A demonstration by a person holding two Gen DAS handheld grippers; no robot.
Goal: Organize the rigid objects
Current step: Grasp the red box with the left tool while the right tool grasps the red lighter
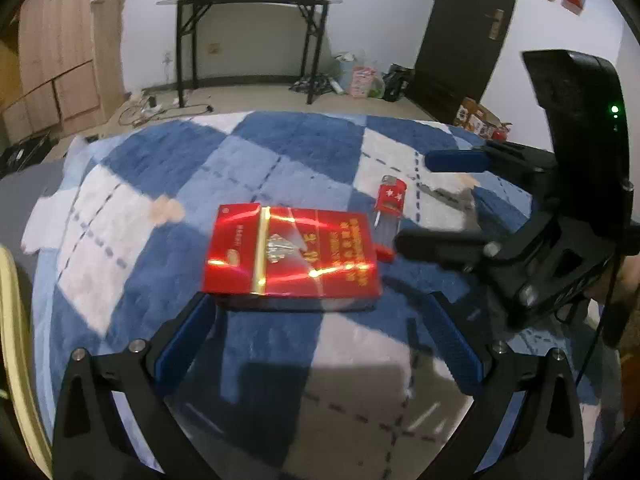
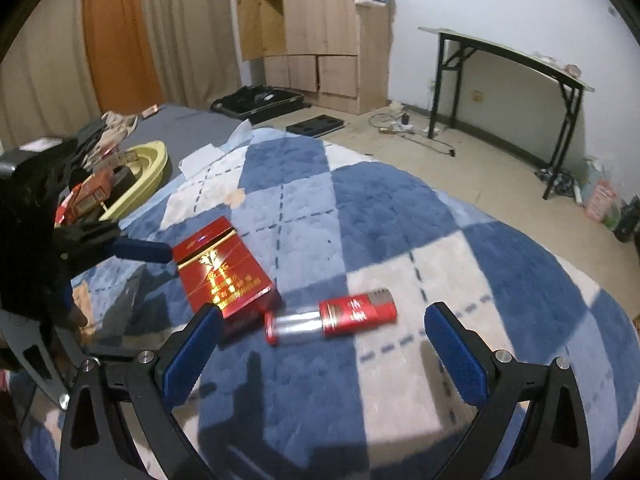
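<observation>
A shiny red box (image 1: 292, 256) lies flat on the checked blanket (image 1: 168, 168), just ahead of my left gripper (image 1: 320, 340), which is open and holds nothing. A red lighter (image 1: 390, 208) with a clear body lies beside the box's far right corner. My right gripper (image 1: 436, 202) comes in from the right, open, fingertips close to the lighter. In the right wrist view the lighter (image 2: 332, 316) lies crosswise just in front of my open right gripper (image 2: 324, 352). The red box (image 2: 224, 268) sits left of it, with one of the left gripper's fingers (image 2: 140, 250) at its far corner.
A yellow basin (image 2: 148, 168) holding several red packs sits at the blanket's (image 2: 360, 216) left edge. On the floor beyond stand a black folding table (image 1: 248, 0), a wooden wardrobe (image 2: 320, 32) and a dark door (image 1: 460, 32), with cables and bags nearby.
</observation>
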